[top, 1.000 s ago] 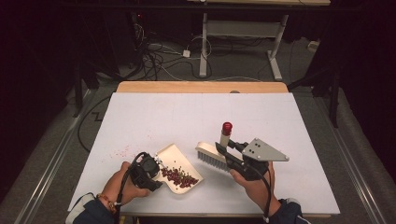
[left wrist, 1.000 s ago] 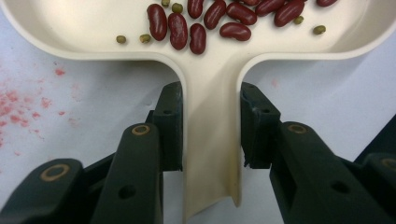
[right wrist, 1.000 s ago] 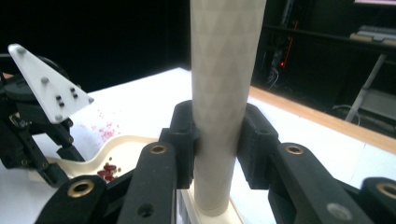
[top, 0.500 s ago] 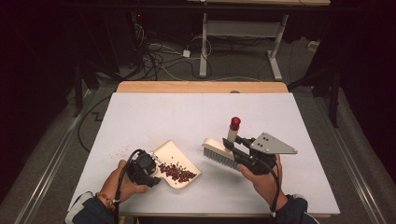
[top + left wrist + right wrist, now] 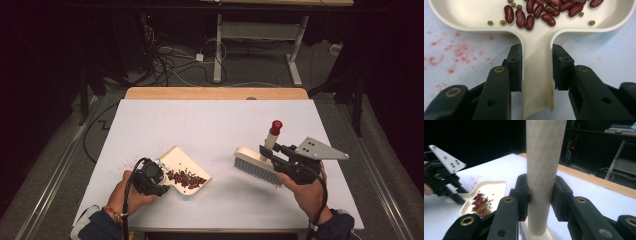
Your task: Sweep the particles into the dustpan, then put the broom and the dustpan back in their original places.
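A cream dustpan [image 5: 186, 169] lies on the white table, with several red beans [image 5: 185, 178] and a few small green ones in it. My left gripper [image 5: 159, 179] is shut on its flat handle [image 5: 537, 75], a jaw pressed to each side. To the right, a cream hand brush [image 5: 256, 164] with grey bristles and a red-capped upright handle [image 5: 272, 133] hangs just above the table. My right gripper [image 5: 266, 154] is shut on that handle [image 5: 543, 170]. In the right gripper view the dustpan [image 5: 489, 192] sits at the left with the other gripper on it.
Faint red marks [image 5: 454, 53] stain the table [image 5: 220, 120] left of the dustpan. A wooden strip [image 5: 216, 93] runs along the table's far edge. Beyond it are cables [image 5: 172, 60] on the floor and a white desk frame [image 5: 260, 35].
My right gripper has carried the brush to the right and slightly up, away from the dustpan. The left gripper and dustpan have stayed in place.
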Action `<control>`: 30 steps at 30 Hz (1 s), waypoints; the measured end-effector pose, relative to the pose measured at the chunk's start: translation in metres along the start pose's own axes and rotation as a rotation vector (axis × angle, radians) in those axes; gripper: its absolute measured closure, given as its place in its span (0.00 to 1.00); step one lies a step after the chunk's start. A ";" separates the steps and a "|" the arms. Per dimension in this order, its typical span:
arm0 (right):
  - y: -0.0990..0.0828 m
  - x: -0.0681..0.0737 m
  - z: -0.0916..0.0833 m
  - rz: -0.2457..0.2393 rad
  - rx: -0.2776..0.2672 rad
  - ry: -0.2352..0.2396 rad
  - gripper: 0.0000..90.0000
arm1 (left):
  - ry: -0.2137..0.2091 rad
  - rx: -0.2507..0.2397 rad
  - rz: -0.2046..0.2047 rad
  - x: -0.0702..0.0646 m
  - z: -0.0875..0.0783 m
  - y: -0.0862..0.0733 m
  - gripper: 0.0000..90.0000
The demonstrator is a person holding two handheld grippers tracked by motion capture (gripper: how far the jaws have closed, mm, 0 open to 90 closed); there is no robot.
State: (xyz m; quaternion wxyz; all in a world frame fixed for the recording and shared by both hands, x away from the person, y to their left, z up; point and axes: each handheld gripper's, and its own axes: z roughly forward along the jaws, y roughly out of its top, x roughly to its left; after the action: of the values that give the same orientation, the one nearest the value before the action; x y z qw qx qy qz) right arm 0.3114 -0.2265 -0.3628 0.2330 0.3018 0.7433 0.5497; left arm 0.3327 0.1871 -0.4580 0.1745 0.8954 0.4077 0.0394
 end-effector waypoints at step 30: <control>-0.016 -0.091 0.020 0.191 0.370 0.158 0.75 | 0.062 -0.173 -0.237 0.015 0.004 -0.007 0.45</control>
State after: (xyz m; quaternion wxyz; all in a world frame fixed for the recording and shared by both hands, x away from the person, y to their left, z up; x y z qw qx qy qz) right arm 0.3864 -0.2809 -0.3820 0.0615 0.3643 0.8155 0.4455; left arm 0.3379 0.2013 -0.4648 0.2417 0.8212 0.5106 0.0809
